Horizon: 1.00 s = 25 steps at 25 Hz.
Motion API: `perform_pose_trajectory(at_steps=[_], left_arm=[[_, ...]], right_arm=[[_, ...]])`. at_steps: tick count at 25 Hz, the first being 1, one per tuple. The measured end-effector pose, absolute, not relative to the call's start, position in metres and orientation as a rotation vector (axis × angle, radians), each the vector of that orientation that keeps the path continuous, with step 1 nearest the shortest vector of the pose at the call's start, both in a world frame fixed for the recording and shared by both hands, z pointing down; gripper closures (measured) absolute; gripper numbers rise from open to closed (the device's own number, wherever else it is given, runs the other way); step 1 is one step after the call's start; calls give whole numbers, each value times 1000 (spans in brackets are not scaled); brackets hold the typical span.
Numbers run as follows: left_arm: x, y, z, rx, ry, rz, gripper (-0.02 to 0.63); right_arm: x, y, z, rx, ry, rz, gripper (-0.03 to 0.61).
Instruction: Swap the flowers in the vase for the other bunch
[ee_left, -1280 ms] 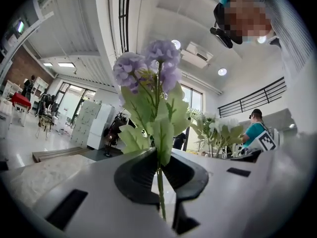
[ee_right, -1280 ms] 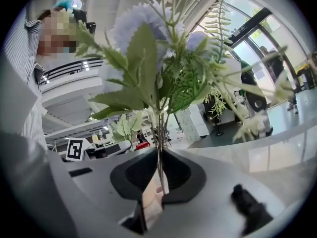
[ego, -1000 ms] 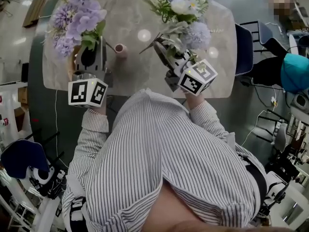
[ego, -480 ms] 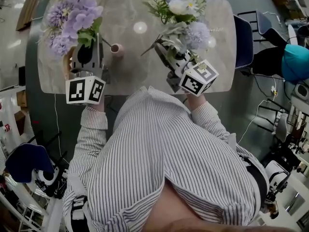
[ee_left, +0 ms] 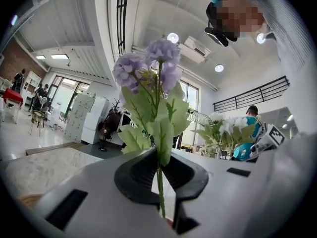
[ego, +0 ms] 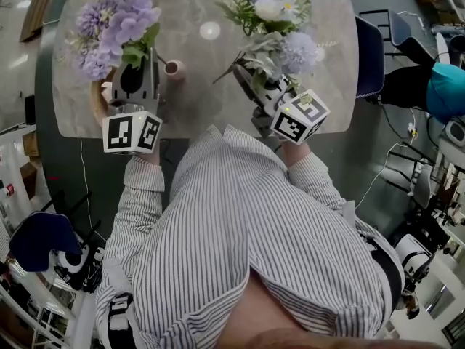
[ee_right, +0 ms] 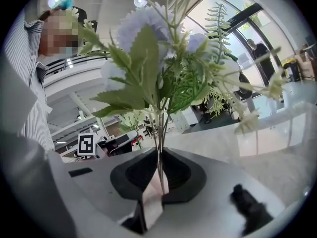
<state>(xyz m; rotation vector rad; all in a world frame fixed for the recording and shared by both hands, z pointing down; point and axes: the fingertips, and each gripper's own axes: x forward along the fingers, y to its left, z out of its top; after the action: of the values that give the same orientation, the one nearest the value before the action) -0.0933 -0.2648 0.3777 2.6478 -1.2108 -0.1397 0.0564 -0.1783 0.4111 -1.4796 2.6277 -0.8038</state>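
Observation:
My left gripper [ego: 135, 86] is shut on the thin green stem [ee_left: 159, 187] of a purple flower bunch [ego: 110, 26], held upright over the left part of the marble table [ego: 211, 104]. My right gripper [ego: 253, 78] is shut on the stems [ee_right: 159, 165] of a white and pale-blue bunch with ferns [ego: 280, 22], over the table's right half. A small pink vase [ego: 173, 67] stands on the table between the two grippers, apart from both. Its mouth shows nothing in it.
A wooden disc [ego: 95, 102] lies at the table's left near edge, under the left gripper. A dark blue chair [ego: 368, 64] stands at the table's right side. A person in a teal cap [ego: 445, 100] sits beyond it. The table's near edge is close to my body.
Both grippers have sunk a little toward the table with their bunches. Both grips are unchanged and the vase has stayed put.

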Motion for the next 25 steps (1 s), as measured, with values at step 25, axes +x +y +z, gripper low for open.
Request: perform_pose_trajectory(at_steps=[25], left_arm=[[-83, -254, 430, 2617, -1134, -66, 583]], right_arm=[[37, -170, 442, -1407, 2639, -951, 538]])
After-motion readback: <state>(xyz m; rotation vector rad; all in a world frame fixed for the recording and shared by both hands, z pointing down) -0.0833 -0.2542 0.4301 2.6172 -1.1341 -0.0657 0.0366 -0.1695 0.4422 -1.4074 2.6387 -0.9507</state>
